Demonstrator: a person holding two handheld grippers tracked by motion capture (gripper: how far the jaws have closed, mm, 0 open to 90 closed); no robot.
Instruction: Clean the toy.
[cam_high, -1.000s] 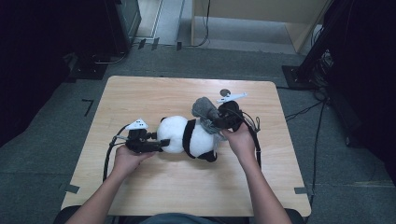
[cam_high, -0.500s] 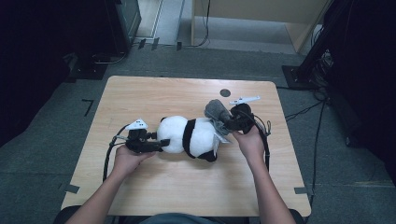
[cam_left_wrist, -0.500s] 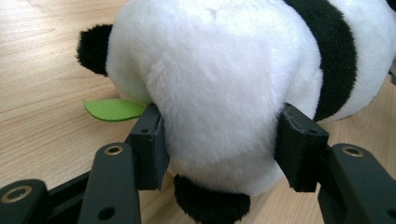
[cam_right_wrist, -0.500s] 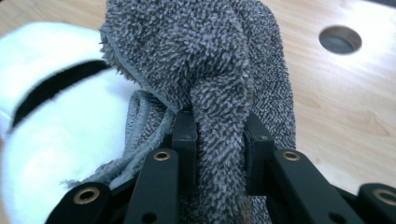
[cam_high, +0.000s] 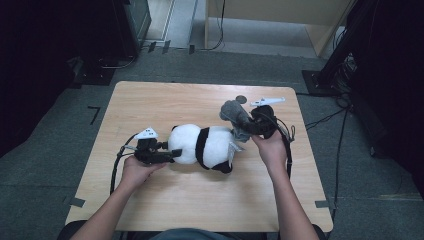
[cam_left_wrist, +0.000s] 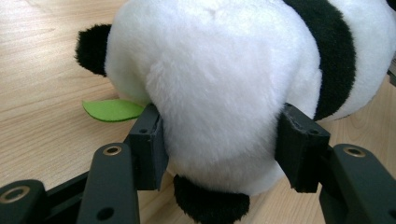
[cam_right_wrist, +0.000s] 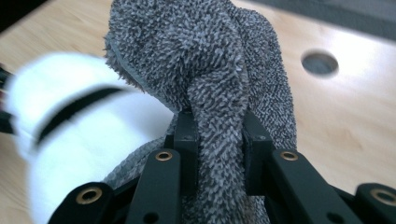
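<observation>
A plush panda (cam_high: 205, 146) lies on its side on the wooden table (cam_high: 200, 102). My left gripper (cam_high: 172, 155) is shut on the panda's white head end (cam_left_wrist: 215, 93), with a pad pressed in on each side and a green felt leaf (cam_left_wrist: 112, 109) beside it. A grey fluffy cloth (cam_high: 235, 114) stands bunched at the panda's right end. My right gripper (cam_high: 245, 125) is shut on that cloth (cam_right_wrist: 219, 98), a fold pinched between the pads, and it holds the cloth raised off the panda (cam_right_wrist: 84, 140).
A round hole (cam_high: 241, 99) in the tabletop lies just behind the cloth. Cables trail from both grippers across the table. Dark equipment and stands surround the table on the floor.
My right gripper has drawn the grey cloth to the right and a little up, away from the panda's body. The left hand and the panda have stayed put.
</observation>
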